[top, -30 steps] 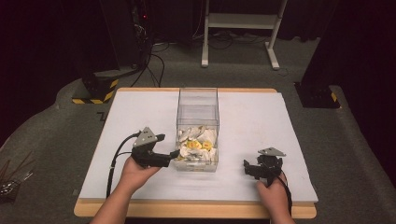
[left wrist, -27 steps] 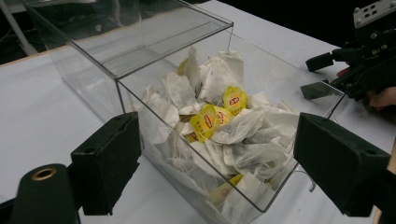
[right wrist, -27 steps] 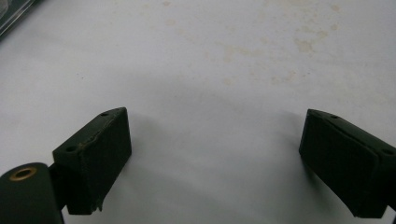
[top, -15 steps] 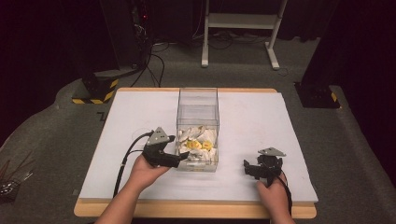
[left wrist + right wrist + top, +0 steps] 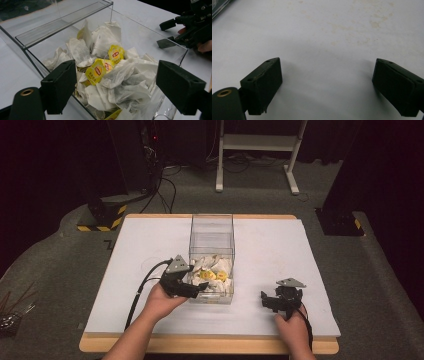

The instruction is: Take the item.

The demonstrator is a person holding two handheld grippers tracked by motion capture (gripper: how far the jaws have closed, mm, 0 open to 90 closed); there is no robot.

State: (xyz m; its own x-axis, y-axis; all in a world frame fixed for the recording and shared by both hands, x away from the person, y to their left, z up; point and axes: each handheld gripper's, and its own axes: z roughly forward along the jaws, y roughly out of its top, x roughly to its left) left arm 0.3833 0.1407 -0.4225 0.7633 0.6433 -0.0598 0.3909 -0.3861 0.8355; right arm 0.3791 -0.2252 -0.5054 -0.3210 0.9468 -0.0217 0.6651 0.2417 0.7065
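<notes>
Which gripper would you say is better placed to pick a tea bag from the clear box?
Left. The left gripper is open right over the tea bags in the clear box; the right gripper sits open over bare table.

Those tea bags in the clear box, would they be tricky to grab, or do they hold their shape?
The tea bags look like thin crumpled paper, so they are probably floppy and very light. They lie tangled in a heap in the clear box, so pinching one may drag a neighbour along. The open left gripper would likely squash rather than break them.
</notes>
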